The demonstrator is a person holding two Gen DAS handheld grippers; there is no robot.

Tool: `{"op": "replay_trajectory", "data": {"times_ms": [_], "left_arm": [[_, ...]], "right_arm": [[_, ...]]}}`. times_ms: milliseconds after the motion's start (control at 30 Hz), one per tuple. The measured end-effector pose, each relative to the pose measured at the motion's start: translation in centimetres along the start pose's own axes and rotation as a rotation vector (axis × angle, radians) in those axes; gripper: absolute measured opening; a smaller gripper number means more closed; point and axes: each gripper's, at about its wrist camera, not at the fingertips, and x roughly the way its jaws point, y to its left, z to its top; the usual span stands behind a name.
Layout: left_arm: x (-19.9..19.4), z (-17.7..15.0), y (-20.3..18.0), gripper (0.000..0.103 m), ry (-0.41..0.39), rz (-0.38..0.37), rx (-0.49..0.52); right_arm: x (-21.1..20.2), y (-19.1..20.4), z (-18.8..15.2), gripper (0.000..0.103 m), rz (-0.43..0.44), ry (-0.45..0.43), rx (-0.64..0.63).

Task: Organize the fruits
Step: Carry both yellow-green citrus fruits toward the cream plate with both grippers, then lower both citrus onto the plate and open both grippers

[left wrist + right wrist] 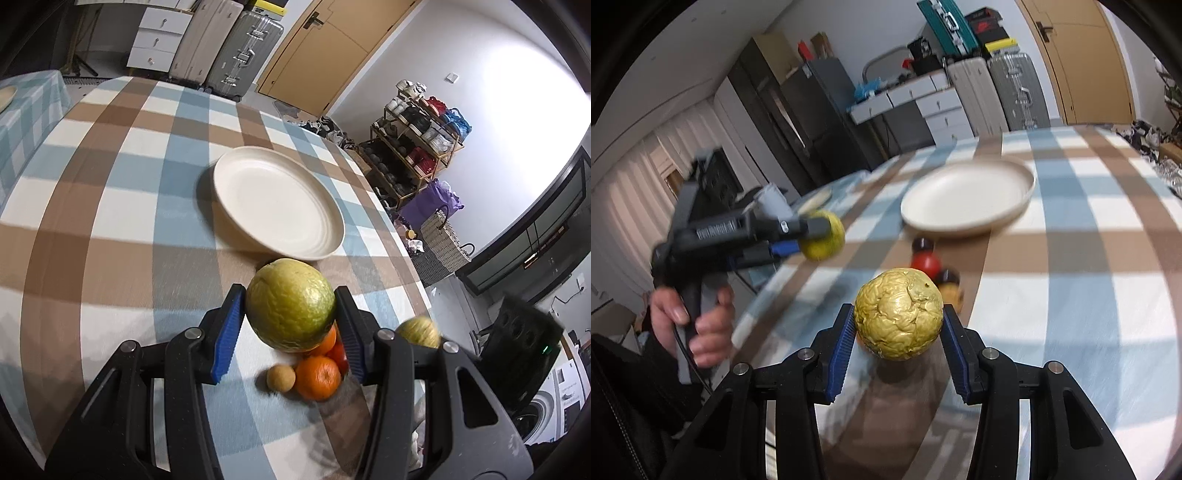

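Note:
My left gripper (pixel 290 308) is shut on a yellow-green round fruit (pixel 291 303), held above the checked tablecloth. Under it lie two oranges (pixel 317 376), a red fruit (pixel 338 352) and a small tan fruit (pixel 281 377). My right gripper (pixel 898 317) is shut on a wrinkled yellow fruit (pixel 898 314), also lifted off the table. The right wrist view shows the left gripper (pixel 816 236) with its green fruit (pixel 827 240) at the left, held by a hand (pixel 698 325). A cream plate (pixel 277 201) (pixel 967 195) with nothing on it lies farther along the table.
In the right wrist view, a red fruit (pixel 925 263) and dark-topped fruits (pixel 949 282) lie on the table (pixel 1071 258) between me and the plate. The table's right edge (pixel 391 221) drops toward shoe racks and baskets. Suitcases and drawers stand beyond the far end.

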Motion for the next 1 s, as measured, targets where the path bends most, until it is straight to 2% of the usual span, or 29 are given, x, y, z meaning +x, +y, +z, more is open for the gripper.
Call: {"op": "replay_trajectory", "data": {"times_ms": [167,367,700,1000], "left_arm": [[0.9,2.8,0.0,0.046,-0.009,0.004,0.011],[2.7,7.4,-0.1,0.046,-0.029,0.019,0.027],[9.4,14.9,-0.4,0.046,-0.011,0.033,0.084],[16.9,17.6,0.7,0.046,0.066,0.037,0.097]], "right_arm": [[0.1,-0.1,4.1,0.046,0.007,-0.05,-0.033],[1.7,-1.9,9.5,0.046,0.006,-0.069,-0.059],[7.9,-6.9,17.7,0.046,-0.022,-0.024,-0.07],[14.3,-10.3,19.5,0.046,-0.043,0.066,-0.093]]}}
